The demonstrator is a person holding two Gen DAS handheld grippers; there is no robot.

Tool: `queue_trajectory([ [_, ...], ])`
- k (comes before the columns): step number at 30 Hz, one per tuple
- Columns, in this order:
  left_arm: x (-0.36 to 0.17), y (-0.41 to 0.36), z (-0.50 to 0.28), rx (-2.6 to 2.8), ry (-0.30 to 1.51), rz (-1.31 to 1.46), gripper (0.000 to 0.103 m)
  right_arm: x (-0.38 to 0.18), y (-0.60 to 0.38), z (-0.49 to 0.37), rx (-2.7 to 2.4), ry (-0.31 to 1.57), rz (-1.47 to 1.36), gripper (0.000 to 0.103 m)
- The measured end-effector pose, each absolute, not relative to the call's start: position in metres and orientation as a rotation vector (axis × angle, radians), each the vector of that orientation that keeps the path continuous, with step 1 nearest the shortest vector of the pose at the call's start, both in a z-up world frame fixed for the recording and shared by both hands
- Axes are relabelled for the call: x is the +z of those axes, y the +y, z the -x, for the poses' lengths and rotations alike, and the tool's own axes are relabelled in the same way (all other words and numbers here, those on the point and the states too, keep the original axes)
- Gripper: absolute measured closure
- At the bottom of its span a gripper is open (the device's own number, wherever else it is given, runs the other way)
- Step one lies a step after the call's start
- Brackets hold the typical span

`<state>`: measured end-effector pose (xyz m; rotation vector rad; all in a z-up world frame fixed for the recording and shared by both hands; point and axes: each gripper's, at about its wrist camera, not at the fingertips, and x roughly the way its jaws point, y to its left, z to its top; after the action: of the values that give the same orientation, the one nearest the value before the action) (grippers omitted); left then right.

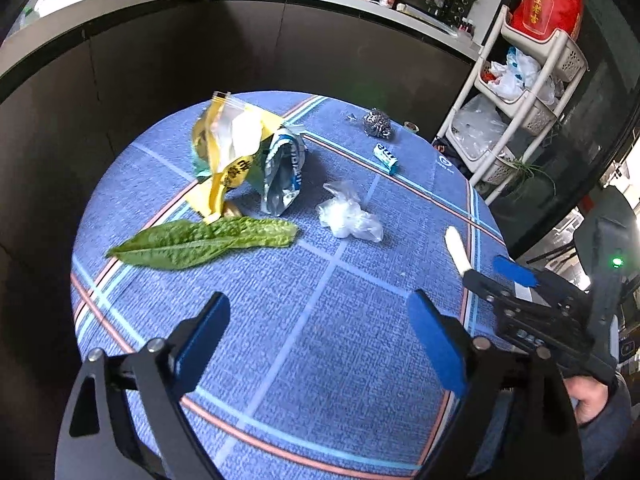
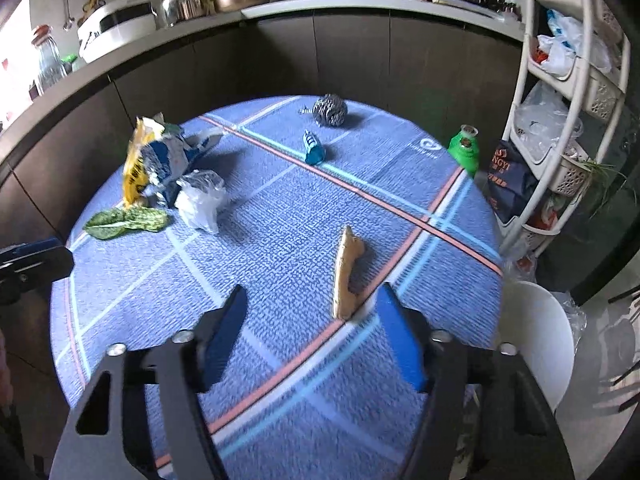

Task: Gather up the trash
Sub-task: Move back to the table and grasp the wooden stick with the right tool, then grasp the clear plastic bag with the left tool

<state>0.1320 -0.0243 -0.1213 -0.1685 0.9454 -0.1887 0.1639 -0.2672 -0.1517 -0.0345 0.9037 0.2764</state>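
Trash lies spread over a round table with a blue plaid cloth (image 1: 280, 360). There is a yellow snack bag leaning on a blue-white foil bag (image 1: 240, 160), a long green leaf (image 1: 200, 240), crumpled clear plastic (image 1: 348, 216) and a small teal wrapper (image 1: 386, 158). My left gripper (image 1: 320, 312) hovers open over bare cloth, short of the leaf. A tan peel strip (image 2: 346, 272) lies at the right edge. My right gripper (image 2: 312, 300) is open just behind it, its right finger close to the strip's near end, pads not touching. It also shows in the left wrist view as the right gripper (image 1: 494, 276).
A steel wool scourer (image 2: 330, 110) sits at the far side, with a green bottle (image 2: 464, 152) at the far right rim. A white basket rack (image 1: 532, 92) and a white chair (image 2: 536, 336) stand right of the table. A dark counter front curves behind.
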Motion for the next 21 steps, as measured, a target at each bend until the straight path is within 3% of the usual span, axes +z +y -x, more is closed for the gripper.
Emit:
queue_trajectory([
  [13, -0.138, -0.048, -0.208, -0.237, 0.963, 0.167, 0.025, -0.174, -0.276, -0.186, 0.252, 0.93, 0.027, 0.077],
  [15, -0.142, -0.052, -0.219, -0.232, 0.976, 0.169, 0.029, -0.174, -0.275, -0.187, 0.259, 0.928, 0.042, 0.092],
  [21, -0.157, -0.074, -0.242, -0.215, 1.007, 0.077, 0.03, -0.174, -0.278, -0.179, 0.291, 0.927, 0.01, 0.092],
])
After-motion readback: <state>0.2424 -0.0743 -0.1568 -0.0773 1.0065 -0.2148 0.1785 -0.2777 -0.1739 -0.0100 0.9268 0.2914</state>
